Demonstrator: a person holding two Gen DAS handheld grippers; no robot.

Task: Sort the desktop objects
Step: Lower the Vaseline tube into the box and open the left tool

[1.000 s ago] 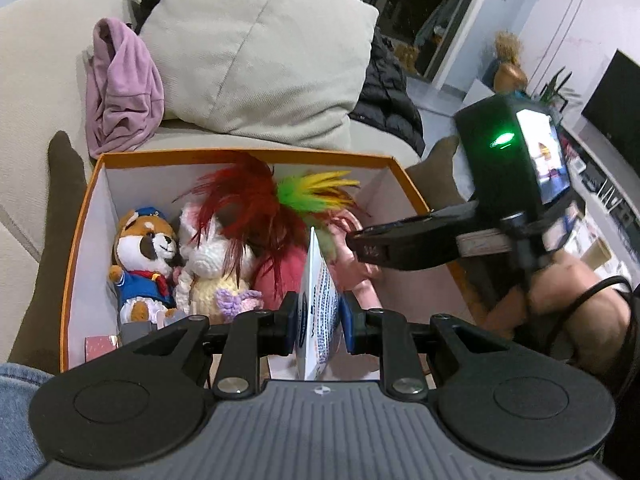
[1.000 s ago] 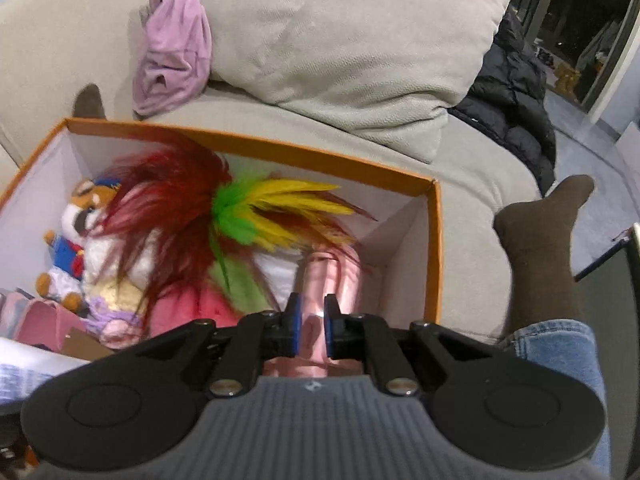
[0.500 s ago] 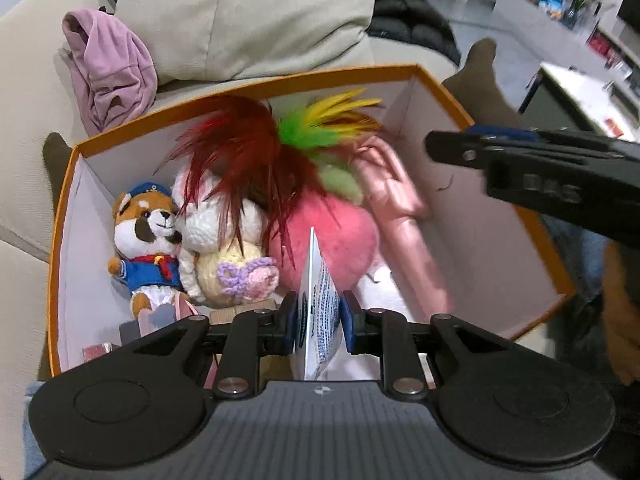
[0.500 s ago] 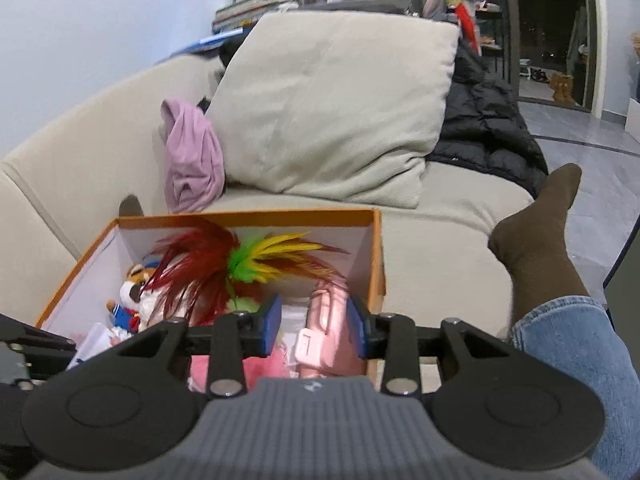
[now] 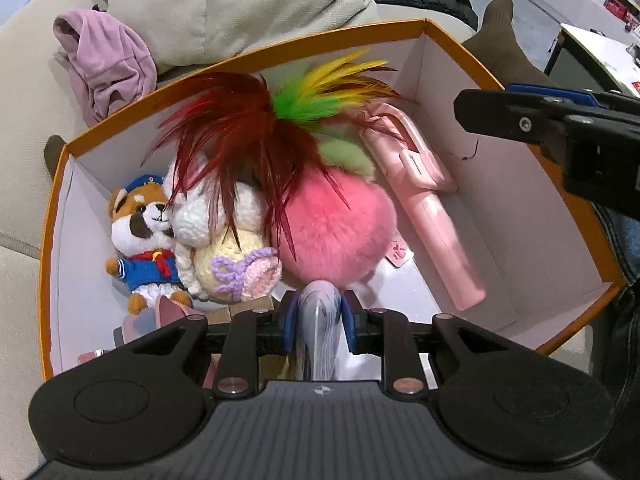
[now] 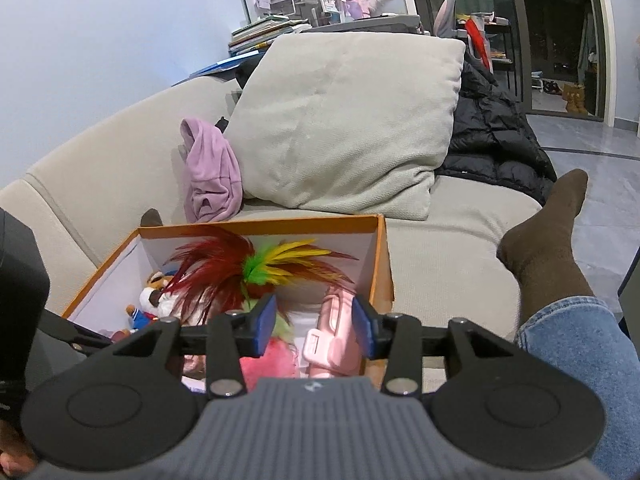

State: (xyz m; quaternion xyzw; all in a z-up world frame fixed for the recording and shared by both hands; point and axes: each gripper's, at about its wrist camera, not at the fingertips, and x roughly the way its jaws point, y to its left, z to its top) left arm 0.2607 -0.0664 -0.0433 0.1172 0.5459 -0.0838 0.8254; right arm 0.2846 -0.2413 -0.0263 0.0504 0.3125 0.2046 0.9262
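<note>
Resting on the sofa (image 6: 420,236), the orange box (image 5: 248,50) holds a pink plush ball (image 5: 336,228) mid-box and a pink stick (image 5: 430,216) along its right wall. The left gripper (image 5: 319,316) is clamped on a plastic packet (image 5: 320,336) at the box's near edge; the right gripper (image 6: 314,326) hangs with jaws apart.

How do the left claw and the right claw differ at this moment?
The left claw is shut on a thin plastic-wrapped packet; the right claw is open and holds nothing. The left claw is low at the near edge of the orange box, while the right claw hangs above its right side, over the pink stick. Both have blue pads and point toward the box.
</note>
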